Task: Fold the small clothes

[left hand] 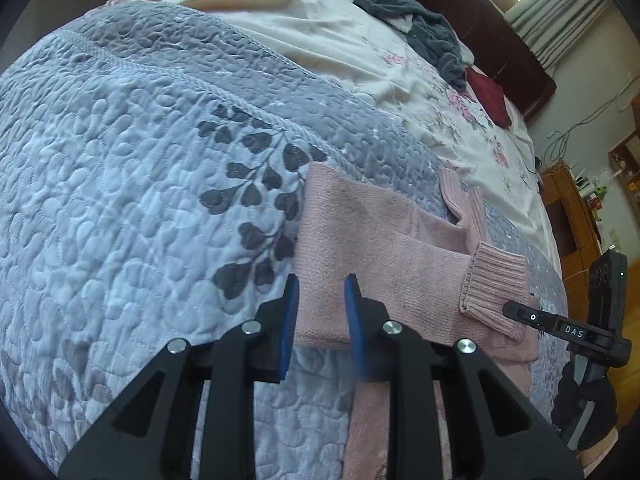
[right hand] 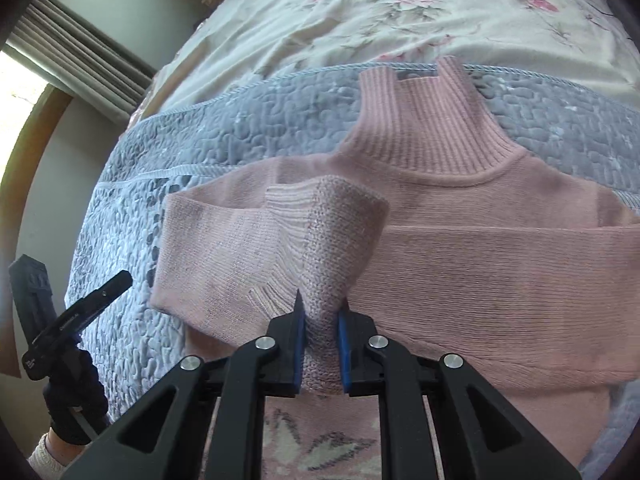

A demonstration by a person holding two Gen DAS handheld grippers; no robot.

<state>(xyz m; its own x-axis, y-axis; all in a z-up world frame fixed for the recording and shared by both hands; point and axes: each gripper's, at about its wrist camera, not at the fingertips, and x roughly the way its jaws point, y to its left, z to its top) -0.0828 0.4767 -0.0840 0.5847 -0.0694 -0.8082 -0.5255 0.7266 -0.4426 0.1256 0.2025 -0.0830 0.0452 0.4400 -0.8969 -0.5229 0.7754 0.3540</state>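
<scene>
A pink knit turtleneck sweater [right hand: 480, 264] lies flat on a blue-grey quilt [right hand: 240, 128], its ribbed collar [right hand: 424, 120] toward the far side. My right gripper [right hand: 321, 306] is shut on the left sleeve's end, and the ribbed cuff [right hand: 288, 216] is lifted and bunched over the chest. In the left wrist view the sweater [left hand: 360, 240] shows its folded shoulder edge. My left gripper [left hand: 323, 282] hovers open over that edge, gripping nothing. The right gripper [left hand: 510, 311] sits at the cuff [left hand: 496, 284]. From the right wrist view, the left gripper [right hand: 120, 279] stands left of the sweater.
Beyond the quilt [left hand: 120, 160] lies a floral sheet [left hand: 320, 32] with a grey crumpled cloth [left hand: 424, 28] and a dark red garment [left hand: 488, 96]. A dark headboard and curtains stand behind. Wooden furniture [left hand: 568, 216] is off the bed's right. Gloved hands [right hand: 72, 400] hold the grippers.
</scene>
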